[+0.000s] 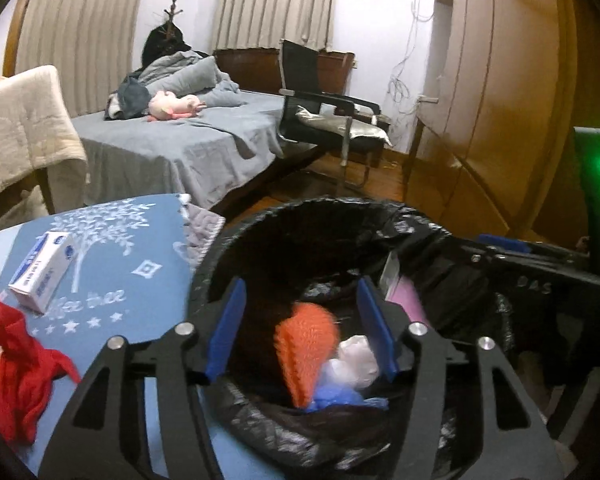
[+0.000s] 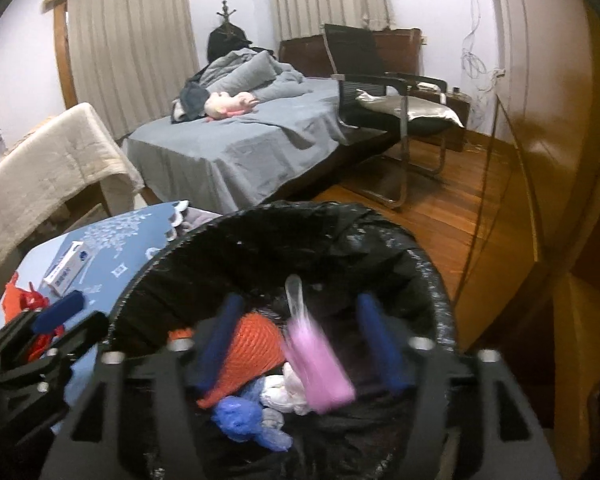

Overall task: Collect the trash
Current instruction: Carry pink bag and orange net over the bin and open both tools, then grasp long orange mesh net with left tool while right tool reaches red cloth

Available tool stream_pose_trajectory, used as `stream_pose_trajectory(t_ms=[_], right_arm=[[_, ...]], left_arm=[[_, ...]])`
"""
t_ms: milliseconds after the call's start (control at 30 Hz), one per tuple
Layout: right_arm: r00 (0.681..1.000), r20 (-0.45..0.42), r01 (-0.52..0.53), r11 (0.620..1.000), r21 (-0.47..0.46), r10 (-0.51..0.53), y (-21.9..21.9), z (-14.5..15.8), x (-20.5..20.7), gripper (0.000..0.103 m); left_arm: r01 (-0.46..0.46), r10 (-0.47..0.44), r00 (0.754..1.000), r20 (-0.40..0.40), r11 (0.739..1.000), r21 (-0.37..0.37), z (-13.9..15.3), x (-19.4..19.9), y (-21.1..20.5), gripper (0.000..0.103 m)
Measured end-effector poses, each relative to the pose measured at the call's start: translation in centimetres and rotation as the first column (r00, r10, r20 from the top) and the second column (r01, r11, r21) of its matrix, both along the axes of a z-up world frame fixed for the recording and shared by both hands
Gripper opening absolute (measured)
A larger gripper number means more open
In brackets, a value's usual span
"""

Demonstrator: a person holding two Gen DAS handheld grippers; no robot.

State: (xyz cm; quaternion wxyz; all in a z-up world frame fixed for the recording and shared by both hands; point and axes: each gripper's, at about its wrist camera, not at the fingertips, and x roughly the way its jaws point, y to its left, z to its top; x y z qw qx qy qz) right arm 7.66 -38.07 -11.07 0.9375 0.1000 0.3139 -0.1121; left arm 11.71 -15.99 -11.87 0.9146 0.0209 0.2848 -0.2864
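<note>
A bin with a black liner [image 1: 340, 204] [image 2: 284, 208] stands beside the table. My left gripper [image 1: 300, 292] hangs open over its mouth. An orange mesh piece [image 1: 304, 344] [image 2: 252, 344] lies below, between the fingers and touching neither pad. My right gripper [image 2: 300, 304] is open over the same bin. A blurred pink packet [image 2: 320, 364] with a clear plastic tail sits between its fingers, free of both pads. Crumpled white plastic [image 1: 356, 360] and a blue bag [image 2: 236, 416] lie inside. On the table are a white box [image 1: 44, 272] and red mesh [image 1: 16, 372].
The table carries a blue cloth [image 1: 140, 248] with a white tree print, left of the bin. Behind stand a bed with grey sheets [image 2: 236, 152], a black chair [image 2: 380, 92] and a wooden wardrobe [image 1: 500, 100] at right. A cream quilt [image 1: 16, 128] hangs at far left.
</note>
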Motion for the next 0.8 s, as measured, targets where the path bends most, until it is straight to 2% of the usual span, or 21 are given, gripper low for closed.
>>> stream_pose_trajectory(t_ms=[33, 100, 167, 300, 567, 800], right_arm=[[1.000, 0.004, 0.010, 1.000, -0.003, -0.010, 0.1, 0.0, -0.3, 0.079], [1.000, 0.014, 0.025, 1.000, -0.009, -0.025, 0.3, 0.2, -0.5, 0.093], [0.999, 0.027, 0.026, 1.000, -0.018, -0.025, 0.8, 0.4, -0.5, 0.097], [0.999, 0.038, -0.019, 0.999, -0.030, 0.020, 2.5, 0.8, 0.0, 0.097], [0.988, 0.052, -0.147, 0.989, -0.022, 0.148, 8.2, 0.7, 1.8, 0.097], [0.965, 0.060, -0.255, 0.967, -0.031, 0.256, 13.3, 0.6, 3.4, 0.097]], left_arm=[[-0.012, 0.012, 1.000, 0.005, 1.000, 0.005, 0.1, 0.0, 0.3, 0.065], [-0.046, 0.046, 0.999, 0.023, 0.999, 0.014, 0.4, -0.1, 1.4, 0.070], [-0.075, 0.074, 0.996, 0.040, 0.997, 0.023, 0.7, -0.2, 2.2, 0.078], [-0.138, 0.135, 0.989, 0.065, 0.990, 0.041, 1.2, -0.5, 4.7, 0.086], [-0.253, 0.246, 0.964, 0.098, 0.966, 0.062, 2.0, -1.2, 9.3, 0.087], [-0.358, 0.347, 0.930, 0.117, 0.930, 0.087, 1.8, -1.7, 14.0, 0.087]])
